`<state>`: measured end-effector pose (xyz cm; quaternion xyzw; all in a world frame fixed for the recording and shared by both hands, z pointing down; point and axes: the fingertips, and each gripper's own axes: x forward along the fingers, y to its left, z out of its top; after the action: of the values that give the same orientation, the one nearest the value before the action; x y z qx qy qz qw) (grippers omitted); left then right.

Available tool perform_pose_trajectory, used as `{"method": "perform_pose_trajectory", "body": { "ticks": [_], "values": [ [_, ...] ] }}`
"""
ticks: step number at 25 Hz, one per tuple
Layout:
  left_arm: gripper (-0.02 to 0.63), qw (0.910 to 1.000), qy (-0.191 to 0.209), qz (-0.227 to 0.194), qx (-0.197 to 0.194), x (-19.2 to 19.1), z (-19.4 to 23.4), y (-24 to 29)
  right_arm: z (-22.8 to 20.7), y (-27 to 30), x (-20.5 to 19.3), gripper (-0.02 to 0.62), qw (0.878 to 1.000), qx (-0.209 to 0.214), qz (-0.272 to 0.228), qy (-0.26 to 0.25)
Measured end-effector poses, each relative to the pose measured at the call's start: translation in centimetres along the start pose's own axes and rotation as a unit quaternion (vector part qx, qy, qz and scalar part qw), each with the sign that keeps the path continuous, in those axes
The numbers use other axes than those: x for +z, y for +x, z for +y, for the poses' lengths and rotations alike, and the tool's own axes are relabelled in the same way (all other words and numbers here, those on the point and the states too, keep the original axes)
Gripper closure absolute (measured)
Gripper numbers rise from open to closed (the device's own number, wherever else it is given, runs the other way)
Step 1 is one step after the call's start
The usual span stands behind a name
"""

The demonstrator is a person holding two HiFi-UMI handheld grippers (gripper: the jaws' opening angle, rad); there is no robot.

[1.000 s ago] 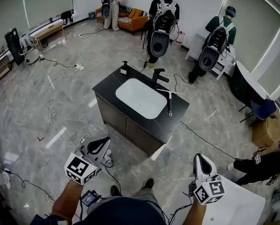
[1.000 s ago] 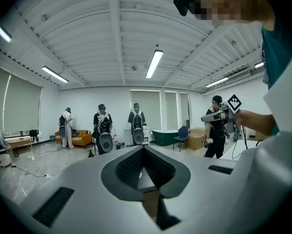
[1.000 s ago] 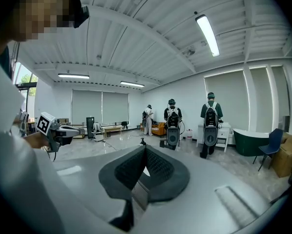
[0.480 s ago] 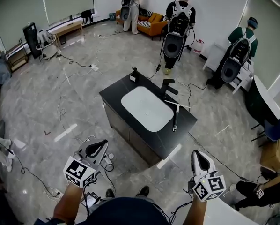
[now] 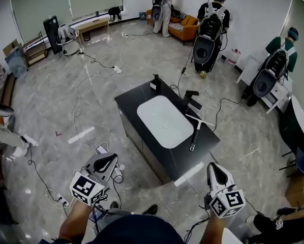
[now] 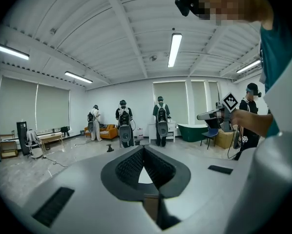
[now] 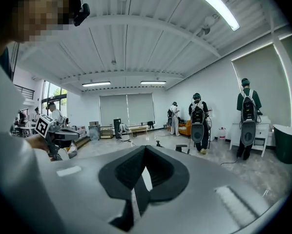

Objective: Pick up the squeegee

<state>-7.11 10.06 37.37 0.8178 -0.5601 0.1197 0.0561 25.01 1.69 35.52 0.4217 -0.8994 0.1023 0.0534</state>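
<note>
Black counter [image 5: 127,99], squeegee [image 5: 195,133] nearer than before.

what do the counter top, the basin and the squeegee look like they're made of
Countertop: black, smooth, faintly shiny; stone or laminate, hard to say. Basin: white, glossy, likely ceramic. Squeegee: dark handle, pale thin crossbar; probably plastic or metal, too small to tell.
</note>
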Motion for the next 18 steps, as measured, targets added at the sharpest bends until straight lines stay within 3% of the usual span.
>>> {"method": "perform_pose_trajectory", "body": {
  "ticks": [9, 18],
  "values": [
    [0.600, 1.0000, 0.000, 0.008, -0.002, 0.7, 0.4, 1.6, -1.1, 1.3, -0.2, 0.584, 1.000, 0.001, 0.009, 0.008],
    [0.600, 0.9959, 0.011, -0.011, -0.089, 2.5, 3.4, 6.8, -1.0, 1.1, 0.8, 0.584, 0.996, -0.085, 0.003, 0.008]
  ]
}}
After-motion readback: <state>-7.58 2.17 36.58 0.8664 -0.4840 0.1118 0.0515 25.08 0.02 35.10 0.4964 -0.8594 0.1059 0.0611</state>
